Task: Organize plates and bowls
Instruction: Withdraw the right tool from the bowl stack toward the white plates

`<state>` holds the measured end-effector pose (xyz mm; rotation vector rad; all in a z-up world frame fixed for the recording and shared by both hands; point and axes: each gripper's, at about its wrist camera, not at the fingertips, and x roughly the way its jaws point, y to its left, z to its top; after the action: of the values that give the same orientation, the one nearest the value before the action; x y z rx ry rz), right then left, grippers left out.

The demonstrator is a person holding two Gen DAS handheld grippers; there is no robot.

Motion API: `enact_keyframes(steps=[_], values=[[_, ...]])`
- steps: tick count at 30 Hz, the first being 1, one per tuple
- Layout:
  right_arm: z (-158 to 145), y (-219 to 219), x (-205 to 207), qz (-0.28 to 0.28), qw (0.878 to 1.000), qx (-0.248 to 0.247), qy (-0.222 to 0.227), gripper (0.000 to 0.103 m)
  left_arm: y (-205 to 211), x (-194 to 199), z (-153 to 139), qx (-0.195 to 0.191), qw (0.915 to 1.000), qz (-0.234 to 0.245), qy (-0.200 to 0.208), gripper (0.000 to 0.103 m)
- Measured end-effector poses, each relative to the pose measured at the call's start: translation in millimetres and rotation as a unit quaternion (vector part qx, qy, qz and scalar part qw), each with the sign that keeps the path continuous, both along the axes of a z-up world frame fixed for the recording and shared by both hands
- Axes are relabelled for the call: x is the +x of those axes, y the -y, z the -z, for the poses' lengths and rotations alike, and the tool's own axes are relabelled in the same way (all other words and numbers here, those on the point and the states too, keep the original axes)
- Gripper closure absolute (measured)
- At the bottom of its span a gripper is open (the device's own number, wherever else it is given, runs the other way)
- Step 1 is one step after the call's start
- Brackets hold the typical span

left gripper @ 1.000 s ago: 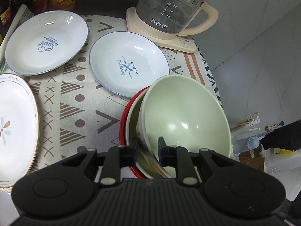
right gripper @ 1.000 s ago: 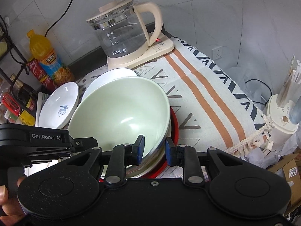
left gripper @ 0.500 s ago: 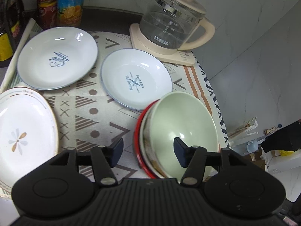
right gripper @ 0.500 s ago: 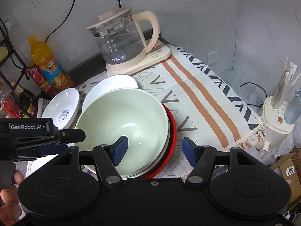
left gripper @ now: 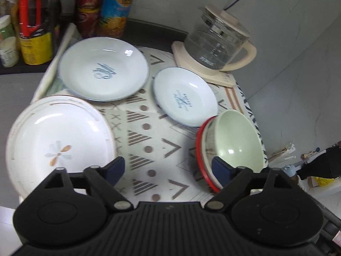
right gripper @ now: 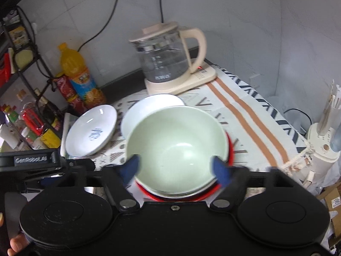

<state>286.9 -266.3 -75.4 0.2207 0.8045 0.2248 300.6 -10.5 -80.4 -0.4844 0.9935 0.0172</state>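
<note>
Patterned tablecloth (left gripper: 149, 132), grey tiled wall. Green bowl (right gripper: 177, 147) nested at 3 o'clock; glazed, slippery, breakable: grip rim. Left gripper (left gripper: 168, 168) and right gripper (right gripper: 177, 168) just spread apart, empty.

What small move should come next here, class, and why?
Probably swing the left tool, its jaws just opened and empty, toward the flower plate. The green bowl sits nested in the red-rimmed stack, while three plates lie apart on the cloth.
</note>
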Motion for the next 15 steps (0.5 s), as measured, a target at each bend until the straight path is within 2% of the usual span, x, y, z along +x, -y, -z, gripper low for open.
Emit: enact_keyframes(steps=[1, 5, 15], values=[[-1.0, -4.1, -2.5, -0.001, 1.0, -0.002, 0.007, 0.0, -4.2, -4.0, -1.1, 0.002, 1.0, -0.003, 0.002, 0.013], [-1.0, -21.1, -6.0, -0.012, 1.0, -0.004, 0.008, 0.0, -21.7, -18.0, -5.4, 0.022, 0.9997, -0.014, 0.004, 0.005], [-2.4, -67.3, -13.1, -0.058, 0.998, -0.007, 0.009, 0.0, -74.8, -53.0, -8.7, 0.025, 0.9967, -0.076, 0.012, 0.0]])
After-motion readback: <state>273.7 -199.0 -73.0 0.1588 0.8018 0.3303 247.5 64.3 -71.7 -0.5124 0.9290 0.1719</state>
